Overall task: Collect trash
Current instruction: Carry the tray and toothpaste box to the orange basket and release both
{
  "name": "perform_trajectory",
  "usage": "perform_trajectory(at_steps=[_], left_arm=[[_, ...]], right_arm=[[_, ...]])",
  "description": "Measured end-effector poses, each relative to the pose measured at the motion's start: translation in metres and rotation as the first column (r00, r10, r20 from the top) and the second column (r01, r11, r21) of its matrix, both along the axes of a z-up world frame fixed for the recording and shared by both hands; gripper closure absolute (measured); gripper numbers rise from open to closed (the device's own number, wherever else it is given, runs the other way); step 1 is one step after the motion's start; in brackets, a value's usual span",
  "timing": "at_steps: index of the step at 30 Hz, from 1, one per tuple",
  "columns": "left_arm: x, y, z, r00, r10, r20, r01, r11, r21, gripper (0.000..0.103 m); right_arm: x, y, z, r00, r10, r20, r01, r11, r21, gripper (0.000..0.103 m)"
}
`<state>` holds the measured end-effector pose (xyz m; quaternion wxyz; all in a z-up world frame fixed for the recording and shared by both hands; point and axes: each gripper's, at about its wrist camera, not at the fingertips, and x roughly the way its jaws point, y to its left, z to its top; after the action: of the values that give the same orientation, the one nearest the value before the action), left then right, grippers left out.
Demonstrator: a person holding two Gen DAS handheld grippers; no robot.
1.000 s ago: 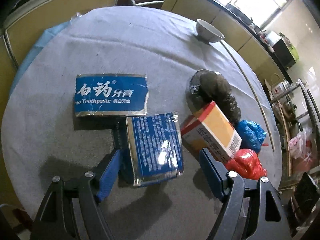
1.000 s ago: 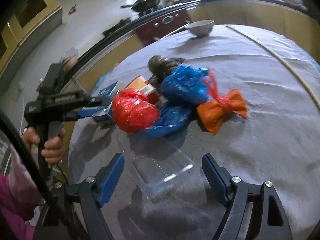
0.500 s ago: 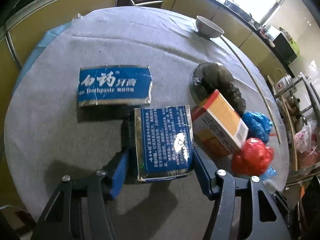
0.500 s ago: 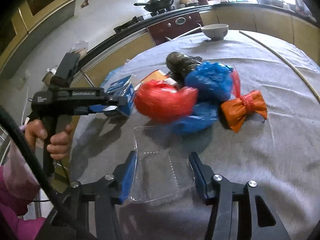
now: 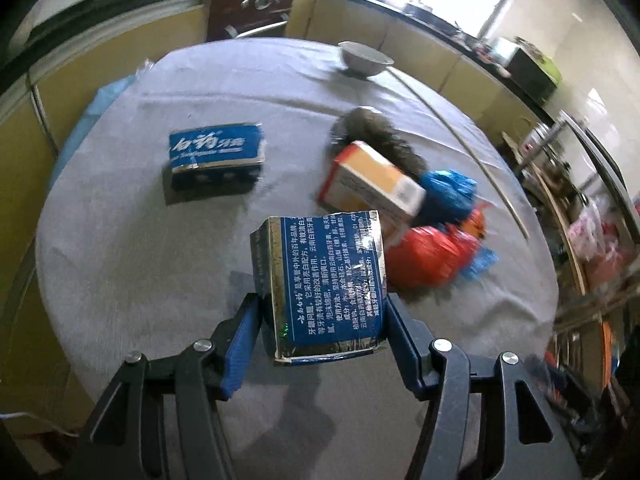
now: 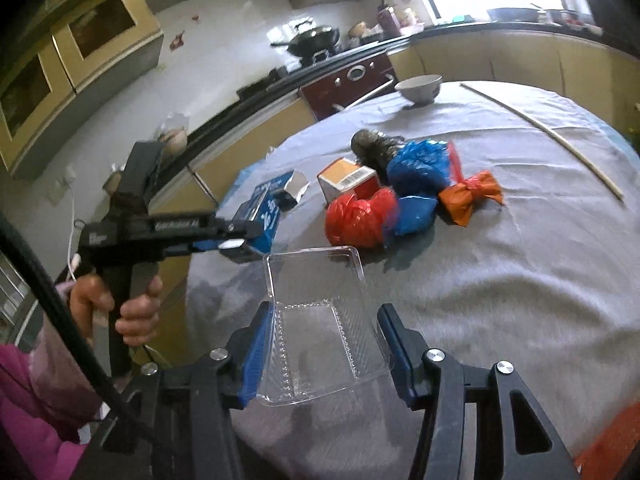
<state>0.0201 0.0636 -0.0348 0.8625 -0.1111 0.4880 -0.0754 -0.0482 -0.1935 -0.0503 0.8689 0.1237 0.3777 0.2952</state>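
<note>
Trash lay on the grey table (image 5: 120, 240), and some was in the grippers. I counted two blue toothpaste boxes: one (image 5: 214, 156) lay on the cloth, the other (image 5: 328, 284) was clamped between the blue fingers (image 5: 244, 344) of the left gripper (image 5: 322, 340) and was lifted off the table. A half second before, this box was lower, against the cloth. There was one orange-and-white carton (image 5: 372, 184), one red bag (image 5: 424, 256), two blue bags (image 6: 418, 164), one orange bag (image 6: 472, 196) and one dark bag (image 5: 376, 136), all close together. The right gripper (image 6: 322, 344) held one clear plastic tray (image 6: 320, 320), raised higher than earlier. One white bowl (image 6: 420, 88) stood far away.
</note>
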Motion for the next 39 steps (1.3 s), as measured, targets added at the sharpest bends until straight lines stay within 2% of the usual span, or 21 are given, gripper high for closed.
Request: perform_trajectory(at_steps=[4,8,19,25,39], left_arm=[[-0.019,-0.021,0.013,0.998,-0.049,0.044,0.047,0.998,0.040,0.040],[-0.034,-0.048,0.024,0.991,-0.101,0.091,0.090,0.989,0.115,0.040],[-0.082,-0.111,0.058,0.948,-0.236,0.214,0.171,0.944,0.281,0.040],[-0.096,-0.139,0.072,0.923,-0.290,0.253,0.201,0.923,0.328,0.040],[-0.119,-0.200,0.083,0.880,-0.396,0.261,0.286,0.882,0.374,0.040]], right_arm=[[-0.019,-0.016,0.006,0.998,-0.062,0.011,0.062,0.998,0.020,0.047],[-0.035,-0.033,0.012,0.992,-0.119,0.029,0.118,0.993,0.029,0.047],[-0.077,-0.082,0.032,0.968,-0.238,0.082,0.232,0.970,0.078,0.047],[-0.097,-0.106,0.040,0.951,-0.291,0.104,0.280,0.954,0.108,0.047],[-0.141,-0.164,0.046,0.913,-0.393,0.110,0.375,0.915,0.152,0.047]])
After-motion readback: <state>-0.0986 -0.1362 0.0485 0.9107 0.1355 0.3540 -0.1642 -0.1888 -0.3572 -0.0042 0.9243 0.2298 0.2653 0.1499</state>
